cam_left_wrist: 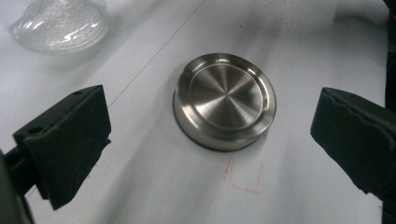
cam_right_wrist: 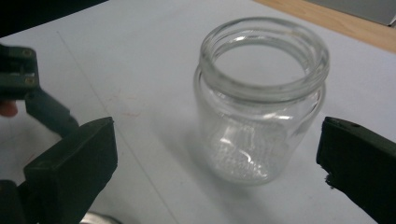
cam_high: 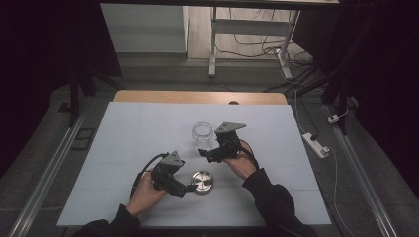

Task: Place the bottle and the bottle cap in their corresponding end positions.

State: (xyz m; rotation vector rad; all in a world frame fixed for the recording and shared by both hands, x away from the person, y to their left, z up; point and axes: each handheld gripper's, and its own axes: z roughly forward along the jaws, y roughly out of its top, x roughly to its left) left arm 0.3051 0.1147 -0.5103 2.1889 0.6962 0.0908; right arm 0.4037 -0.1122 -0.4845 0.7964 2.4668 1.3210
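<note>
Work in hand: a glass jar (cam_high: 202,132) and its metal lid (cam_high: 201,181) are stood apart on the white worktop (cam_high: 123,148); the jar is open and the lid is off it.

Jar, place: it is stood upright near the middle of the worktop, a little toward the far edge; its mouth is bare.

Lid, place: it is laid flat nearer the front edge, almost straight in front of the jar, with a clear gap between them.

Left gripper (cam_high: 188,189): the jaws are spread wide and nothing is held. In the left gripper view the lid (cam_left_wrist: 224,100) is seen ahead of and between the jaws, untouched by either.

Right gripper (cam_high: 203,154): the jaws are likewise spread wide and empty. In the right gripper view the jar (cam_right_wrist: 261,100) is seen upright between and beyond them, with space on both sides.

Jar, handling: it is judged stiff, smooth, fairly heavy and breakable; slipping is likely under a light squeeze. A hold across the body below the threaded neck is judged safest, since the rim is rounded.

Lid, handling: it is judged light, rigid and slick. Its low side wall is the only part that can be pinched, so the jaws would have to be brought down nearly to the worktop on opposite sides of the rim.

Risk: the jar could be tipped if it is nudged by one jaw alone.
</note>
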